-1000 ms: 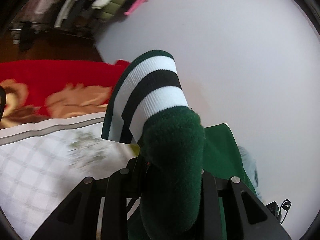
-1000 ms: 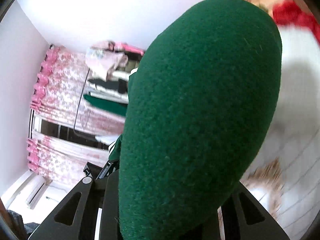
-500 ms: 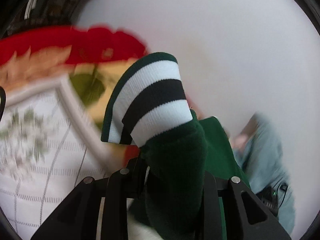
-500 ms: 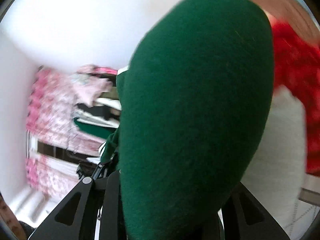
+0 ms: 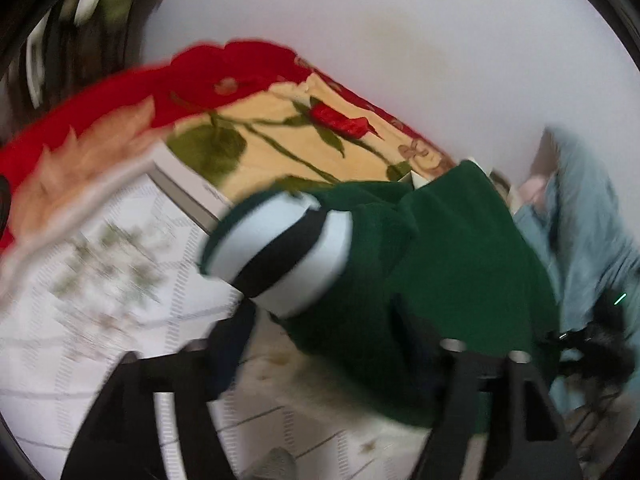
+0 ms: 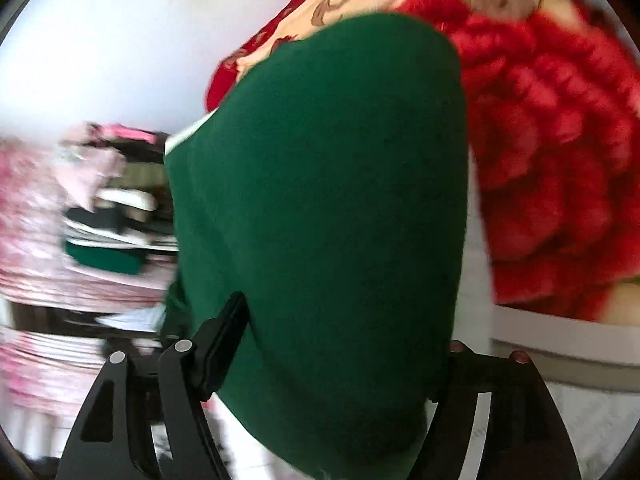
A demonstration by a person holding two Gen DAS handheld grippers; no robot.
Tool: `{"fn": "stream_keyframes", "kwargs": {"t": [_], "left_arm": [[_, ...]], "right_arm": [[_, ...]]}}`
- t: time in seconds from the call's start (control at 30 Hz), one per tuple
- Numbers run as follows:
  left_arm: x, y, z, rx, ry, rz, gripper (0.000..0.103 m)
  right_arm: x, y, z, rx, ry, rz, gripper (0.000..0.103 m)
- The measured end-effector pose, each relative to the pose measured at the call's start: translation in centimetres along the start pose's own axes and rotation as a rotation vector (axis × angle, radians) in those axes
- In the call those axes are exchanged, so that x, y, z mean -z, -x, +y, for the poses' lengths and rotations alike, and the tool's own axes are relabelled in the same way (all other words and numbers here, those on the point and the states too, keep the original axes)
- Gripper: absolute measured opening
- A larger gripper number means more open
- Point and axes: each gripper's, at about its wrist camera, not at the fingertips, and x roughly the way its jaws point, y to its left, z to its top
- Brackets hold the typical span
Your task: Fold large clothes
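Both views blurred; one green sweater [image 5: 452, 264] in frame, one striped cuff [image 5: 280, 256] (white and black bands) at centre of the left view, lying over the quilted white bed cover [image 5: 92, 320]; sweater body fills centre and right of that view, and centre of the right view [image 6: 328, 232]. Left gripper [image 5: 332, 356]: fingers spread wide apart at lower frame, cloth draped between them, no pinch seen; open. Right gripper [image 6: 332, 376]: fingers likewise well apart, green cloth bulging between and over them; looks open, contact at the pads hidden. Judged step: sleeve laid across the body, release under way. To do well: clear both grippers straight back so no cloth drags; check cuff lies flat, not curled; smooth before next fold. Counts: one red flowered blanket [image 5: 256, 112] at upper centre; one pale blue garment [image 5: 580, 216] at right edge; one clothes rack [image 6: 108, 208] at left of right view; two grippers.
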Motion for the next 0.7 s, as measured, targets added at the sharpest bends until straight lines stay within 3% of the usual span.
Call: {"fn": "stream_keyframes", "kwargs": {"t": [0.03,0.1,0.13,0.17,0.2,0.23,0.33,0.37,0.4,0.5,0.6,0.7], "left_arm": [[-0.1,0.8,-0.7,-0.039,-0.054,0.005,0.099],[-0.2,2.1,-1.9,-0.103,-0.153,0.018,0.102],[-0.2,2.8,-2.4,-0.142,-0.198,0.027,0.102],[-0.2,3.9,-3.3,-0.171,-0.24,0.031,0.102],[-0.3,4.6,-3.6,-0.187,-0.261,0.036,0.102],[-0.3,5.5,-4.1,-0.194,-0.276,0.04,0.102],[-1.1,8.4,-5.3,-0.196,-0.309,0.042,0.103],[-1.3,9.2,-5.5,-0.189,-0.315,0.045,0.103],[-1.6,10.3,-5.7,-0.178,-0.318,0.05,0.103],[-2.6,13.5,-6.4,-0.159,-0.333,0.059,0.103],[-3.0,17.7,-6.8,-0.144,-0.362,0.046,0.103],[-3.1,22.6,-7.2,-0.116,-0.386,0.052,0.103]], "right_arm": [[1.0,0.2,0.9,0.068,0.034,-0.02,0.076],[3.0,0.5,5.6,0.285,0.111,-0.055,0.077],[4.3,0.2,9.4,0.323,0.124,-0.071,0.077],[6.4,0.8,8.6,0.361,0.125,-0.089,0.077],[9.5,0.4,10.8,0.412,0.121,-0.111,0.077],[11.0,0.8,12.3,0.424,0.119,-0.13,0.077],[15.6,8.3,10.2,0.485,0.111,-0.187,0.086],[16.8,9.2,11.7,0.483,0.108,-0.202,0.086],[20.2,10.4,10.9,0.484,0.104,-0.21,0.086],[23.8,14.4,12.8,0.551,0.132,-0.263,0.087],[28.0,17.6,16.2,0.619,0.176,-0.359,0.103],[31.9,21.7,19.8,0.714,0.21,-0.462,0.103]]}}
